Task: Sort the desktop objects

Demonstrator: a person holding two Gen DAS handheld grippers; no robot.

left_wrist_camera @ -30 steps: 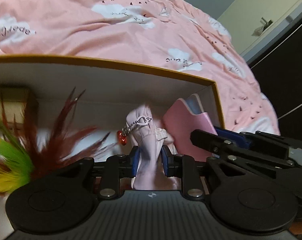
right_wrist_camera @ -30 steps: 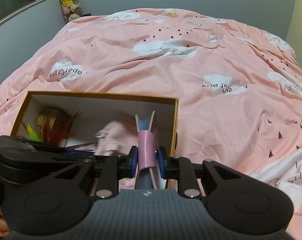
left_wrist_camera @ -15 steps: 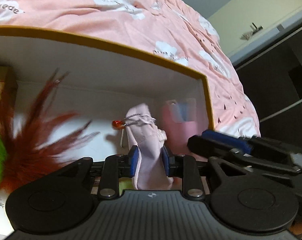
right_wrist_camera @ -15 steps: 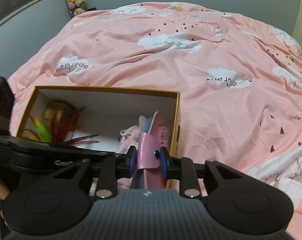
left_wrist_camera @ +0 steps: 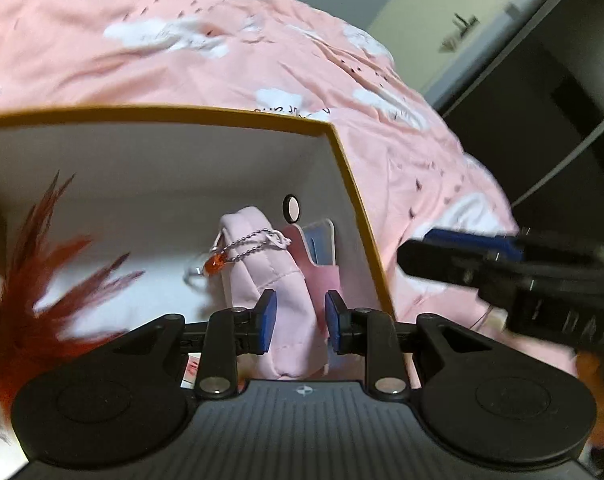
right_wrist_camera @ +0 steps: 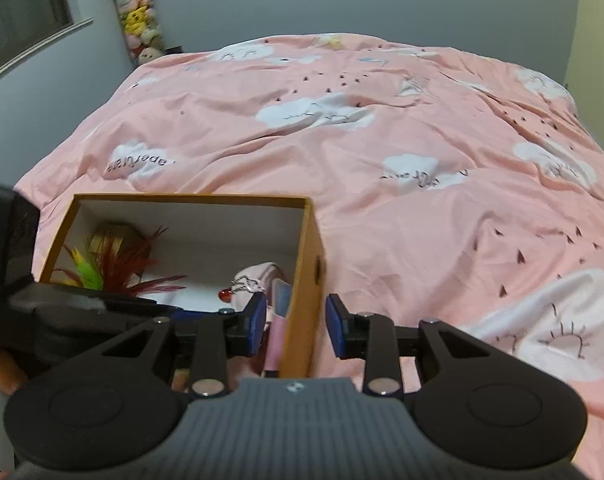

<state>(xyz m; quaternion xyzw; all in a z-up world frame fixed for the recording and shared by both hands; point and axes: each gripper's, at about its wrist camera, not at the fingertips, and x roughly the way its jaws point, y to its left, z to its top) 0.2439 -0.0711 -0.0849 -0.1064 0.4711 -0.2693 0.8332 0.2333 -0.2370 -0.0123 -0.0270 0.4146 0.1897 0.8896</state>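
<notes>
An open box [left_wrist_camera: 344,168] with an orange rim and white inside sits on the bed; it also shows in the right wrist view [right_wrist_camera: 302,264]. A pale pink pouch [left_wrist_camera: 262,264] with a bead chain and red charm stands in its right corner, also visible in the right wrist view [right_wrist_camera: 258,276]. A pink card holder [left_wrist_camera: 318,248] leans beside it against the wall. My left gripper [left_wrist_camera: 300,316] is open with the pouch between its fingers. My right gripper [right_wrist_camera: 296,320] is open and empty, straddling the box's right wall.
A red, green and yellow feather toy [left_wrist_camera: 34,280] lies at the left of the box, also in the right wrist view [right_wrist_camera: 114,268]. A pink cloud-print bedspread [right_wrist_camera: 382,140] surrounds the box. Plush toys [right_wrist_camera: 138,20] stand at the far wall.
Both grippers have opened. The left let go of the pink pouch, the right let go of the pink card holder, and both items now rest in the box. The right gripper drew back.
</notes>
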